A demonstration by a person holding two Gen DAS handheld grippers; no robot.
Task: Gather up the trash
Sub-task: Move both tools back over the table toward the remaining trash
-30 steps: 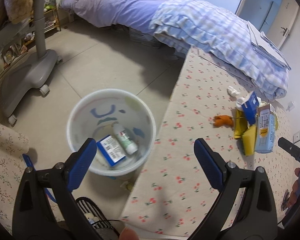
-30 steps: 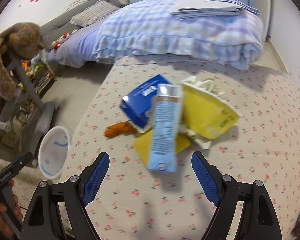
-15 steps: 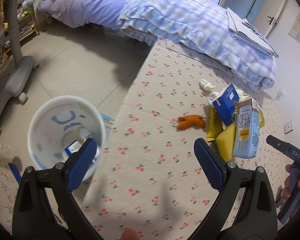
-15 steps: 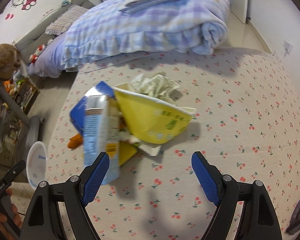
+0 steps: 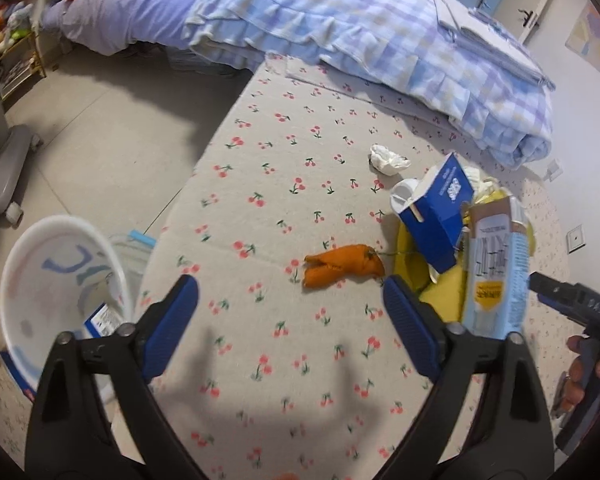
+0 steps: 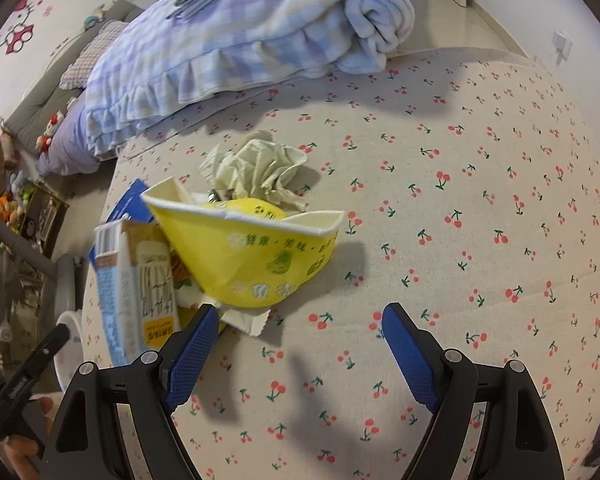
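A heap of trash lies on the cherry-print mat [image 6: 480, 184]: a crushed yellow paper bowl [image 6: 256, 256], a pale blue carton [image 6: 136, 292], a dark blue carton [image 5: 436, 212], crumpled tissue [image 6: 260, 168]. The left gripper [image 5: 292, 312], jaws just narrowed, and right gripper [image 6: 296, 340] both gape empty

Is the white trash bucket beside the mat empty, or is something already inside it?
Not empty. The white trash bucket holds at least a small blue-and-white box at its bottom; the rest of the bottom is hidden.
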